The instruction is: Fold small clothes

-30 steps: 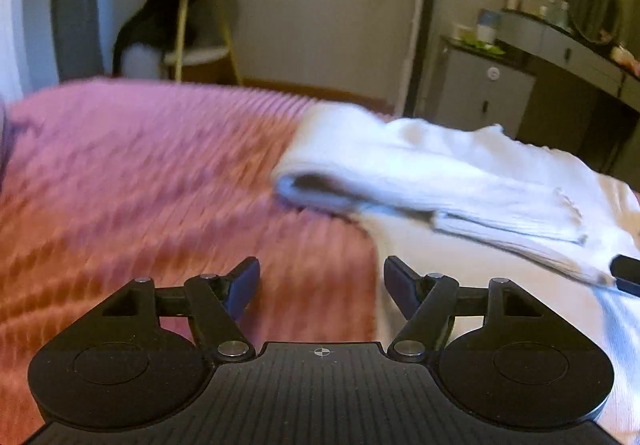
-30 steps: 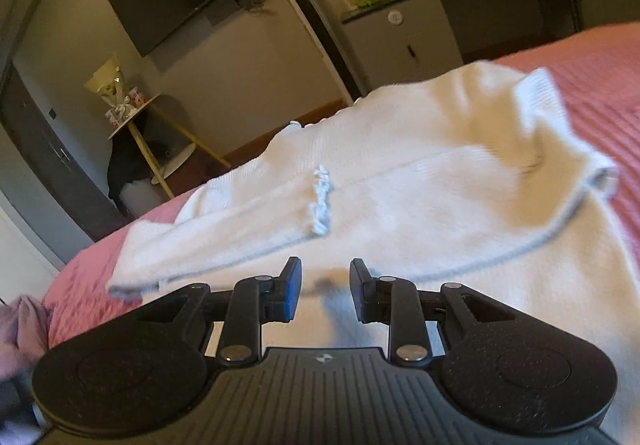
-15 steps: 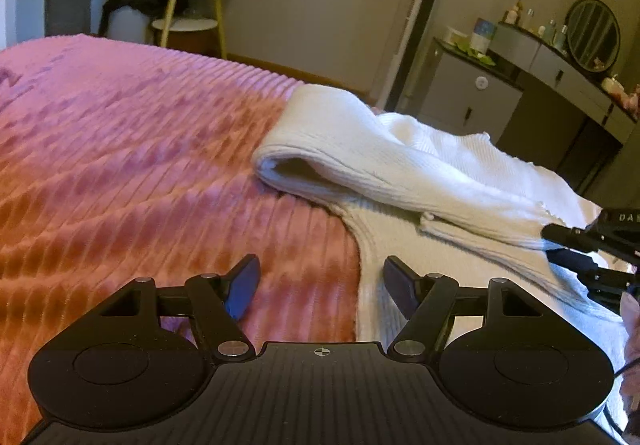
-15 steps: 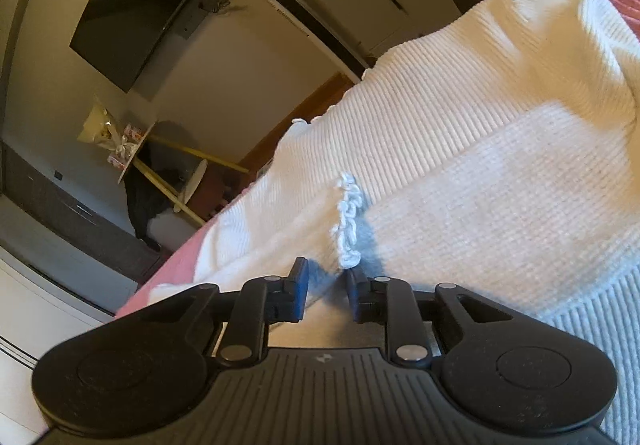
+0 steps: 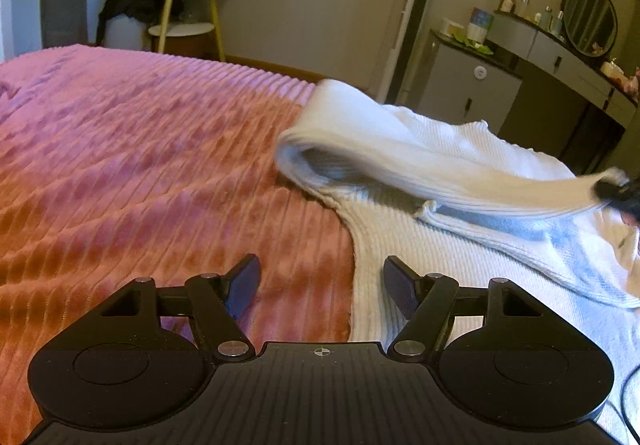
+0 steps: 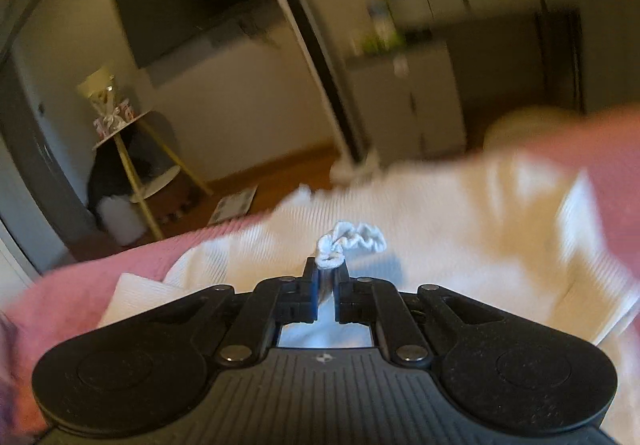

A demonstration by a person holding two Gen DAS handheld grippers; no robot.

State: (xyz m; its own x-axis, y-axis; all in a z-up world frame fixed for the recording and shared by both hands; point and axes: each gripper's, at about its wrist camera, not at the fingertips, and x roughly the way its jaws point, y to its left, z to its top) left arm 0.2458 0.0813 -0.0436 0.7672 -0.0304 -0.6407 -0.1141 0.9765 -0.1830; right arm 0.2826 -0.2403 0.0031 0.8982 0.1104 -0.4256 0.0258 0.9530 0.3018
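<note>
A white ribbed knit top (image 5: 452,245) lies on the pink ribbed bedspread (image 5: 140,173), one sleeve folded across its body. My left gripper (image 5: 320,285) is open and empty, low over the garment's left edge. My right gripper (image 6: 326,273) is shut on the sleeve's frilled cuff (image 6: 352,241) and lifts it off the garment (image 6: 460,213). In the left wrist view the right gripper's tip (image 5: 616,191) shows at the far right, holding the raised sleeve end.
Beyond the bed stand a round side table (image 5: 184,5) with yellow legs, a tall white fan (image 5: 408,13), and a grey cabinet and dresser with a round mirror (image 5: 592,19). A wall TV (image 6: 200,9) hangs above.
My right gripper closed on the sleeve cuff and raised it, pulling the sleeve up and to the right. My left gripper stayed open and shifted slightly nearer the garment's edge.
</note>
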